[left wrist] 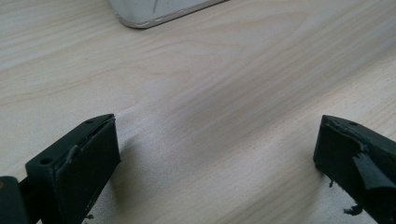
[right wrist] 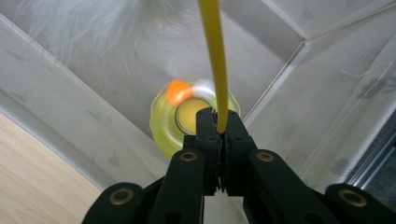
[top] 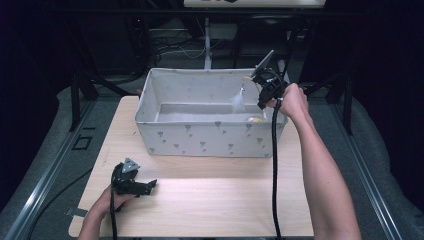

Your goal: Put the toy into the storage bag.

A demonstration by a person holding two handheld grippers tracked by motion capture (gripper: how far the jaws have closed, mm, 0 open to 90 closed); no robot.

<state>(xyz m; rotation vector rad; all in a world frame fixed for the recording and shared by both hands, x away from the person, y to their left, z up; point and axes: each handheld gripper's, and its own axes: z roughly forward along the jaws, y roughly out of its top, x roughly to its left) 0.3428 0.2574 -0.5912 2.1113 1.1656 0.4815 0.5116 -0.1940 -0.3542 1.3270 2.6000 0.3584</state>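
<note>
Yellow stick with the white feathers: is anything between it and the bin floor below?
Partly. The right gripper is shut on the yellow stick over the fabric bin. A yellow disc toy with an orange ball lies on the bin floor right under the jaws; the floor around it looks bare.
</note>
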